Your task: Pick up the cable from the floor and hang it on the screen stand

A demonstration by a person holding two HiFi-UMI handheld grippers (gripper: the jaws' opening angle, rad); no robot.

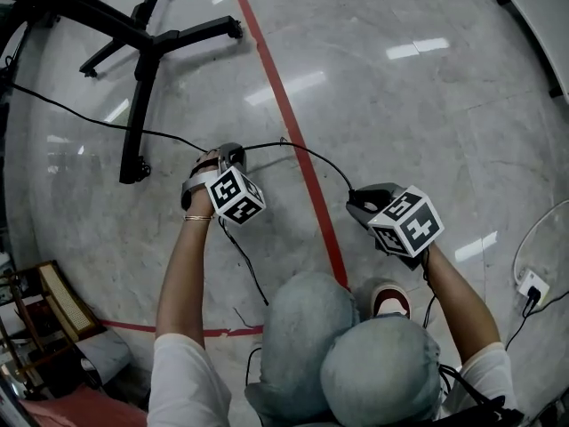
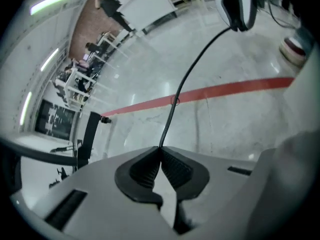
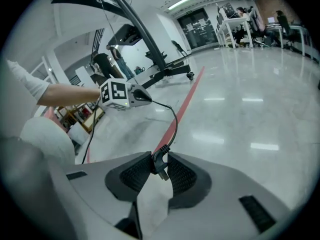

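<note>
Two hand-held grippers, both on 1 black cable (image 1: 307, 152): the left hand-held gripper (image 2: 161, 155) has its jaws pinched together on the cord itself, and the right hand-held gripper (image 3: 159, 160) is clamped on the plug end (image 3: 158, 165), w/ pads touching it on both sides. A short span arcs between the two, clear of the floor (image 1: 427, 123). The rest trails from the left one across the floor, past the base of the screen stand (image 1: 142, 60). Step, as I read it: pick-up of the end section is done, hanging not yet begun. The next move prob. calls for carrying the cable over to the stand w/ both grips kept, lifting enough slack so it doesn't snag the stand's legs, then draping it over a bar. Count: 2 grippers, 1 cable, 1 stand, 2 red tape lines (image 1: 293, 123).
</note>
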